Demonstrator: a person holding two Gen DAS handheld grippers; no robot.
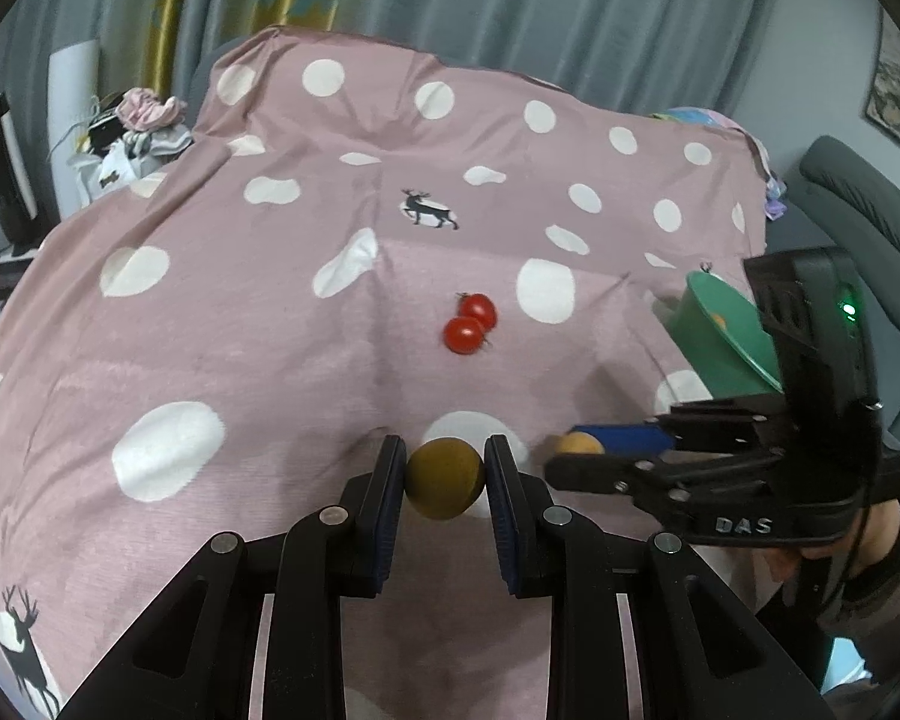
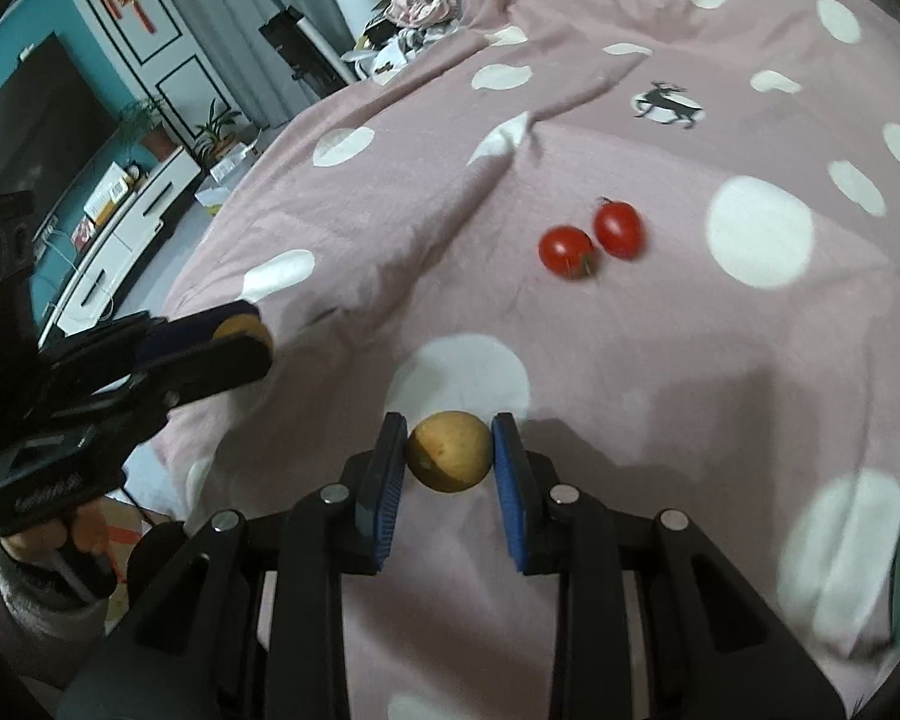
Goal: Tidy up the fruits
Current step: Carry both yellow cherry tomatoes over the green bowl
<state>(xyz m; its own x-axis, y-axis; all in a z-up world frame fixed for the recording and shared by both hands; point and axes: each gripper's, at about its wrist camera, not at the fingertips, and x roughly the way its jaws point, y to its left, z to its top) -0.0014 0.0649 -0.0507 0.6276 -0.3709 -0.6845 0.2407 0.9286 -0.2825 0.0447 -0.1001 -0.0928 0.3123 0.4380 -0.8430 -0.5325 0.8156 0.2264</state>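
left wrist view: left gripper [image 1: 444, 477] at bottom centre, both blue pads pressed on a small round brownish fruit [image 1: 444, 478], so it's clamped on that. right gripper [image 1: 576, 450] comes in from the right edge, mid-low, seen side-on w/ a small yellow-orange fruit [image 1: 579, 443] pinched at its tip btw the blue pad and the black finger. a hand [image 1: 870, 564] holds that tool at lower right. green bowl [image 1: 699, 339] sits just behind it at right, partly hidden by the tool body; smth small and orange shows inside, can't tell what. two cherry tomatoes [image 1: 469, 322] lie touching each other at centre frame on the pink polka-dot cloth [image 1: 270, 300], well apart from both grippers.

right wrist view: right gripper [image 2: 449, 459] bottom centre, pads closed on the yellow-orange fruit [image 2: 449, 459], held above a white dot of the cloth [image 2: 390, 210]. tomatoes [image 2: 591, 237] sit right of centre, above the fruit in frame, touching. left gripper [image 2: 252, 330] enters from the left edge, mid frame, w/ its brownish fruit [image 2: 243, 324] showing at the tip. green strip at far right edge, prob the bowl but too blurred to say.
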